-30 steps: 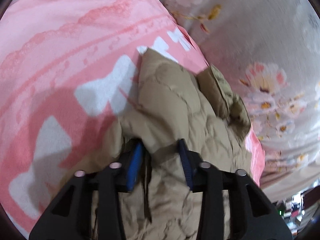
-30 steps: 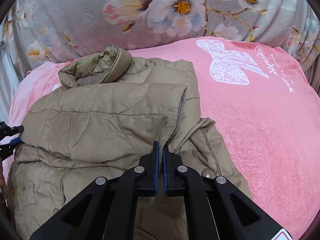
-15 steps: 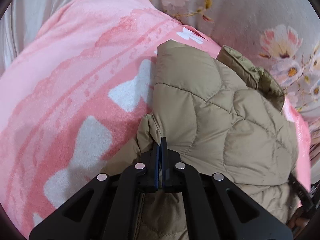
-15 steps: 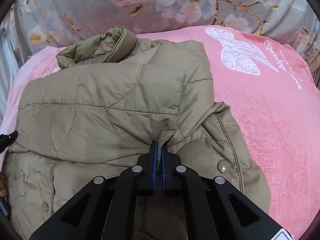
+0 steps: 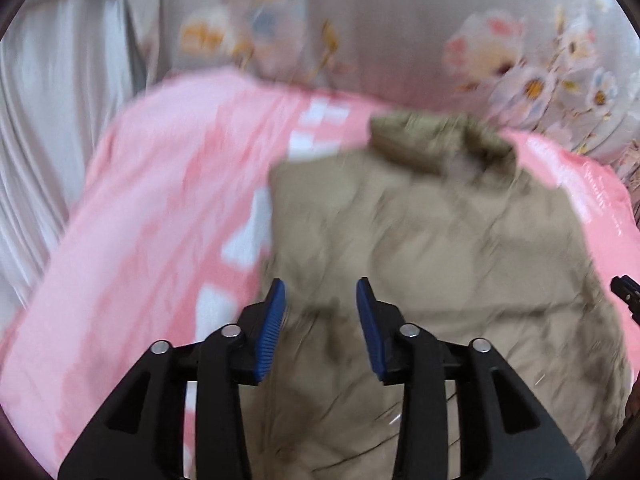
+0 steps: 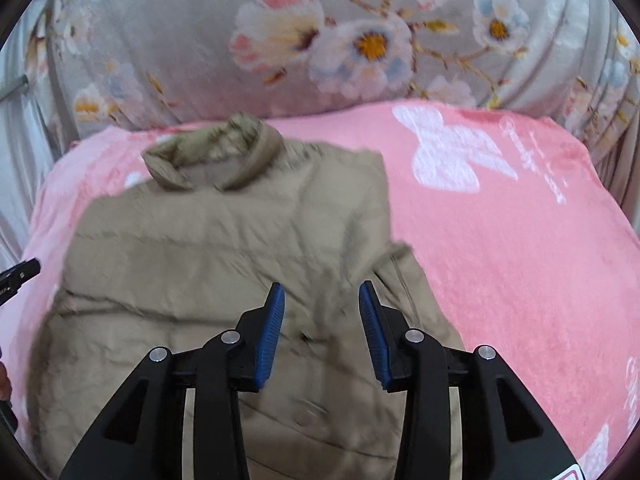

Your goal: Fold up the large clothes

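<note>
**Jacket folded across, lengthwise fold not yet made**

A khaki quilted padded jacket (image 6: 224,264) lies on a pink plush blanket with white butterfly and bow prints (image 6: 520,264), toward the blanket's left side and reaching almost to its far edge, where the stand-up collar (image 6: 212,156) sits just below a grey floral-printed cushion backing (image 6: 360,40). The blanket's right half is bare of clothing.

Judging by how it lies, the sides of the jacket are already turned in over the body: the upper part reads as a fairly compact rectangle with a straight right edge, and a looser flap with a snap button (image 6: 306,416) spreads out toward the near edge. What seems left is tidying that lower part and bringing it up toward the collar; whether a sleeve is fully tucked under cannot be told through the blur.

The left gripper (image 5: 320,308) hovers over the jacket's left near portion, blue-padded jaws spread apart with nothing between them. The right gripper (image 6: 320,308) hangs over the jacket's near right part, jaws likewise apart and empty. Both point along the blanket toward its far edge, each gripper's tip just showing at the margin of the other's view.
</note>
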Motion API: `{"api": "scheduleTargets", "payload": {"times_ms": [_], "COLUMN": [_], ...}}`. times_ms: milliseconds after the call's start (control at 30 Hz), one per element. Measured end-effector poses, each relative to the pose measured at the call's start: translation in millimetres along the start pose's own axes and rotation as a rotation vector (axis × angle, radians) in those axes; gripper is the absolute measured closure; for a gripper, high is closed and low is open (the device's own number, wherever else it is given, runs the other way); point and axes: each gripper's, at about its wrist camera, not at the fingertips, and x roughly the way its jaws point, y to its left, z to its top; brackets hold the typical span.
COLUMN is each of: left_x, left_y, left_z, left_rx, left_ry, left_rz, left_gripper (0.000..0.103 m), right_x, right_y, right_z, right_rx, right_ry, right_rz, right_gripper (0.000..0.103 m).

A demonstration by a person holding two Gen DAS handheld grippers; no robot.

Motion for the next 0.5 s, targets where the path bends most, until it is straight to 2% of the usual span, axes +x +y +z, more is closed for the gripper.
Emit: {"api": "scheduleTargets", "payload": {"times_ms": [33, 67, 167, 267, 400, 500], "left_x": [-2, 0, 29, 63, 103, 108], "left_y": [-7, -17, -48, -70, -79, -79], "left_z": [9, 21, 46, 45, 23, 8], "left_rx": [0.004, 0.01, 0.028, 0.051, 0.041, 0.04], "left_ry": [-0.02, -0.039, -0.033, 0.007, 0.077, 0.058], "left_rz": [-0.004, 0.003, 0.007, 0.023, 0.023, 0.034], "left_gripper": [0.054, 0.054, 0.054, 0.054, 0.054, 0.053], "right_x": [0, 3, 31, 70, 96, 101], "right_y": [8, 19, 48, 66, 77, 79], "right_z": [8, 16, 32, 30, 7, -5], "right_rx": [-0.009, -0.023, -0.075, -0.068, -0.076, -0.095], "right_ry": [-0.009, -0.017, 0.006, 0.074, 0.104, 0.093], "right_rz": [0.017, 0.031, 0.054, 0.082, 0.075, 0.067], "right_gripper": [0.065, 0.07, 0.098, 0.099, 0.099, 0.099]}}
